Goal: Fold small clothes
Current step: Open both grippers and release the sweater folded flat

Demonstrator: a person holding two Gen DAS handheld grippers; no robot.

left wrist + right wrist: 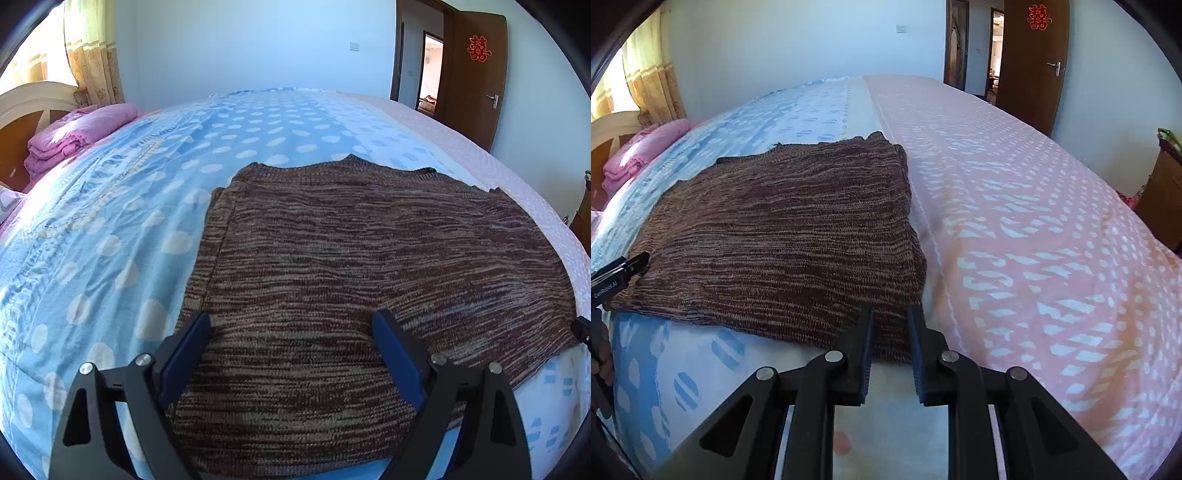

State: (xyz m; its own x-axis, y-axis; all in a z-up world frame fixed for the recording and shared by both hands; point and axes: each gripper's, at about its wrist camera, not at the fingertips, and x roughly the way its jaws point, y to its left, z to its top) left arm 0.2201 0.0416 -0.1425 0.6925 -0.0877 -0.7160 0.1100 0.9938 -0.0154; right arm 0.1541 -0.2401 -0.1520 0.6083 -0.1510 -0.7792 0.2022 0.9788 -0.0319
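A brown striped knitted sweater (351, 240) (783, 229) lies flat on the bed, with its side edges folded in. My left gripper (291, 317) hovers over the sweater's near left part, jaws wide open and nothing pinched between the blue pads. Its black body also shows at the left edge of the right wrist view (620, 273). My right gripper (891, 312) stands at the sweater's near right corner. Its jaws are a narrow gap apart; the corner shows through that gap, lying flat, with no pad visibly pressing on it.
The bed has a blue dotted sheet (129, 221) on the left and a pink patterned cover (1034, 240) on the right. A folded pink quilt (74, 136) sits by the headboard (29, 107). A brown door (476, 74) stands open beyond the bed; wooden furniture (1160, 192) is at right.
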